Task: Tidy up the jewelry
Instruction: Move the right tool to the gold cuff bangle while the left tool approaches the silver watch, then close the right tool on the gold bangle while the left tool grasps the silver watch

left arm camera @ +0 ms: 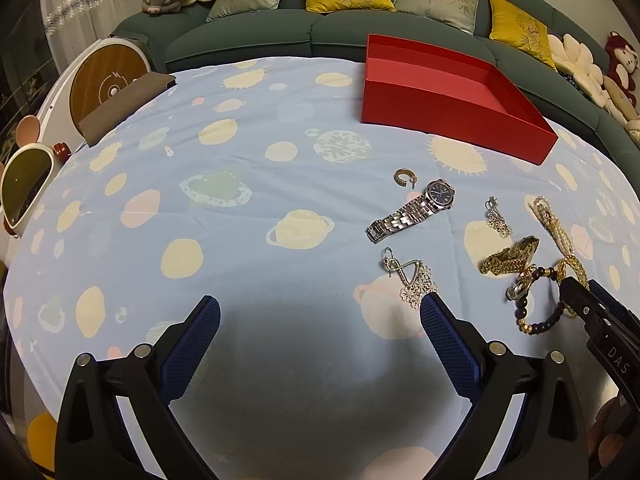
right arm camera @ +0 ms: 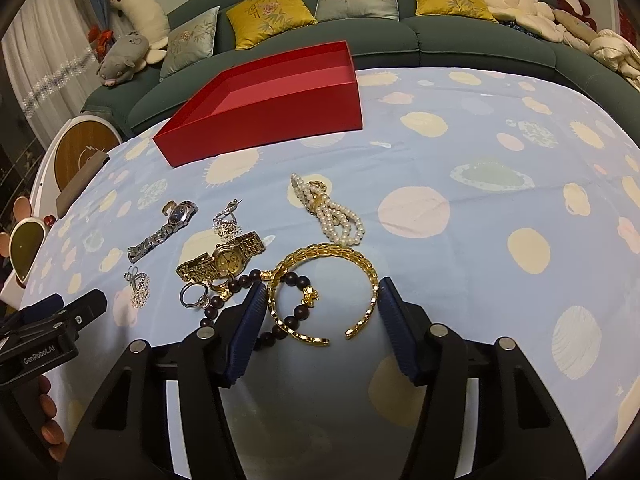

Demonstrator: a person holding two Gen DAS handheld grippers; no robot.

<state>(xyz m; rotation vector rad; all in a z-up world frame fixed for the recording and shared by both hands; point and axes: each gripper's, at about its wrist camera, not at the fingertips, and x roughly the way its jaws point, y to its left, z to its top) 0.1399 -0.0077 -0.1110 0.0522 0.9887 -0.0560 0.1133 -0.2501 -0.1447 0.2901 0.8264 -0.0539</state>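
My right gripper [right arm camera: 322,308] is spread wide with the gold cuff bracelet [right arm camera: 324,292] lying between its fingers, unpinched, and dark beads [right arm camera: 296,280] cross its left side. My left gripper [left arm camera: 320,316] is also wide and holds nothing, the filigree earring [left arm camera: 416,280] just past its right fingertip. Beyond my fingers lie the silver watch [left arm camera: 412,210], then the red box [left arm camera: 452,116], far back.

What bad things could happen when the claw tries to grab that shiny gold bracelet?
1. The dark bead bracelet lies tangled through the gold bracelet, so the open right claw might pinch or drag both.
2. The gold watch and silver ring sit very close and could get shoved.
3. The red box is farther away, so a loose hold might drop it.
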